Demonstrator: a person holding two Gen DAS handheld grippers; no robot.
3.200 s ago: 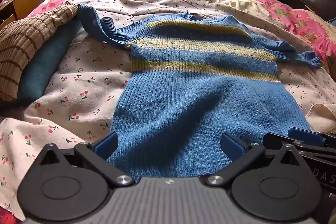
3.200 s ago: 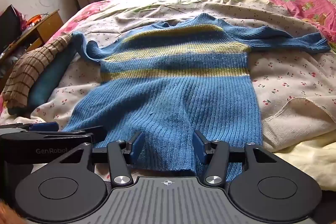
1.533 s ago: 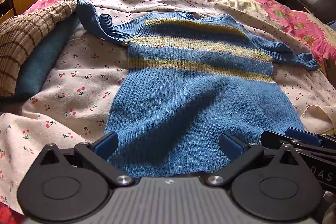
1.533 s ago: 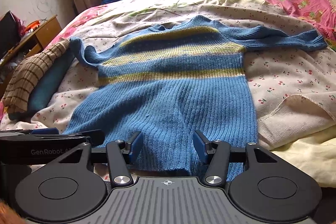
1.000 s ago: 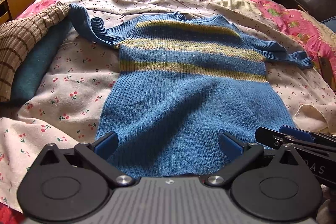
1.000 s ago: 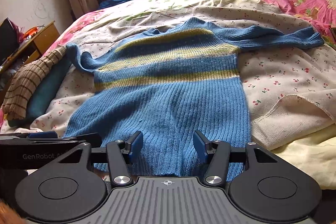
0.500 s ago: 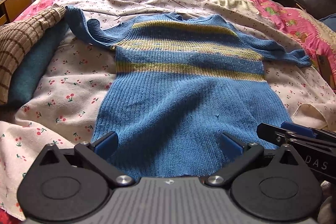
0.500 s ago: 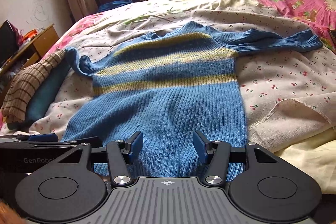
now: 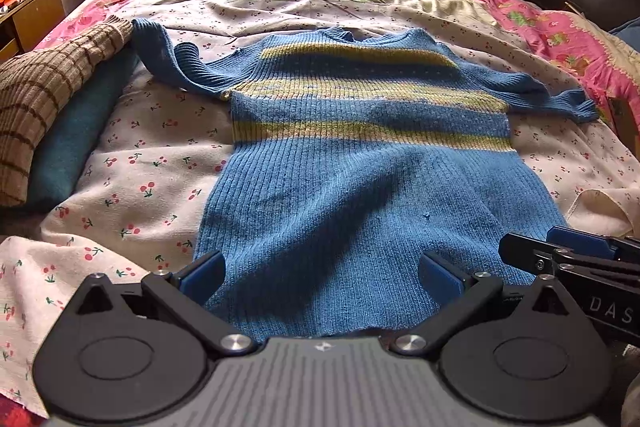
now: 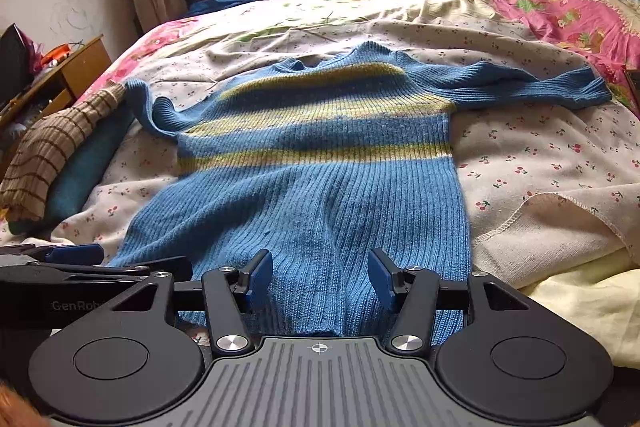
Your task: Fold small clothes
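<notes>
Sweater (image 9: pixel 360 187) now flat, hem between fingers; left gripper (image 9: pixel 320 273), right gripper (image 10: pixel 320 281) wide, empty. Folding not begun.

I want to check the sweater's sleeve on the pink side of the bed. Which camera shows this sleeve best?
The right wrist view: there the sleeve lies stretched out and its whole length and ribbed cuff are plain to see. In the left wrist view the same sleeve appears shorter, squeezed near the picture's edge, its cuff less clear.
</notes>
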